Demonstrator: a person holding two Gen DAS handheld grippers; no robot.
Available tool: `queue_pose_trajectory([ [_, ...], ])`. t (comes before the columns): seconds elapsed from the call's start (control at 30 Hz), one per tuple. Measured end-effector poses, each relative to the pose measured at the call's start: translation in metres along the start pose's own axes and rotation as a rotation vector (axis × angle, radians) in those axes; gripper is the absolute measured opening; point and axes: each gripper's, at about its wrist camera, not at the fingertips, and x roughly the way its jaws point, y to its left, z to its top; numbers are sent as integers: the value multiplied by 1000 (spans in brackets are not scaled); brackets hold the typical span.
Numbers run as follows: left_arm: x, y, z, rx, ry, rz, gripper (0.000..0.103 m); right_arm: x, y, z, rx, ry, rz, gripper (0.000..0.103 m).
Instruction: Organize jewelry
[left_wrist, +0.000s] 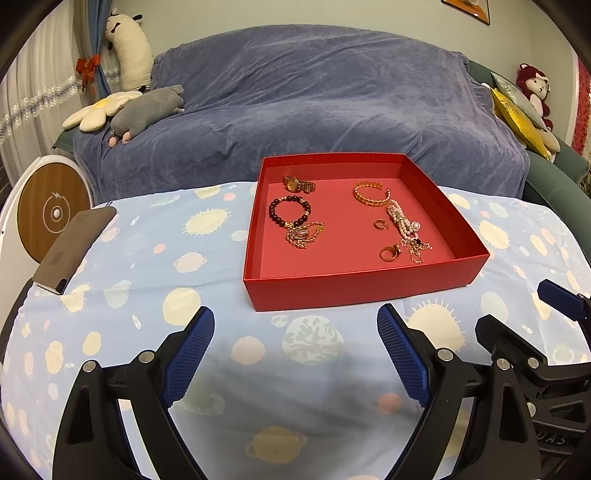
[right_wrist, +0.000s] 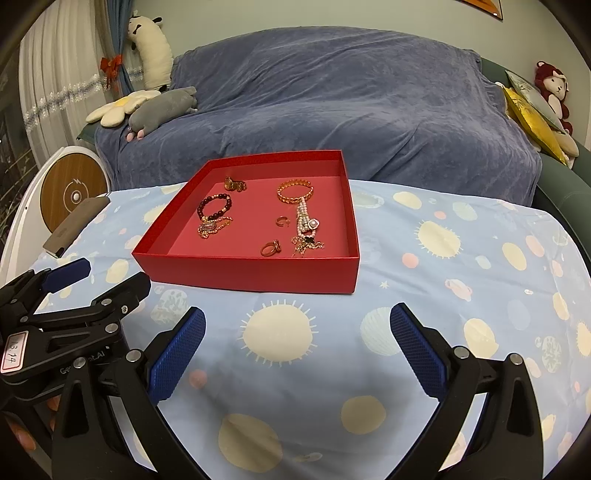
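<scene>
On the planet-print tablecloth (left_wrist: 147, 258) sits a red box (left_wrist: 354, 288) holding the jewelry: bead bracelet (left_wrist: 290, 211), gold bangle (left_wrist: 371, 195), watch (left_wrist: 297, 183), rings and chains. Near the box's front, left gripper (left_wrist: 295, 332) and right gripper (right_wrist: 297, 332) hover spread apart, holding nothing.

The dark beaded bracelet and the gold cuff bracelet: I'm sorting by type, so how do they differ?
The dark beaded bracelet is a closed loop of round dark beads; the gold cuff bracelet is a chain-patterned band with an open gap. The beaded one lies on the left of the red box, touching a gold chain; the cuff lies back right. Both lie flat.
</scene>
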Motion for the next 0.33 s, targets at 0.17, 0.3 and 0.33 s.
queue_pose_trajectory([
  [0.17,2,0,0,-1,9,3,87,0,0,0,0,-1,0,98],
  [0.3,2,0,0,-1,5,-1,87,0,0,-1,1,0,0,98],
  [0.33,2,0,0,-2,5,-2,87,1,1,0,1,1,0,98],
])
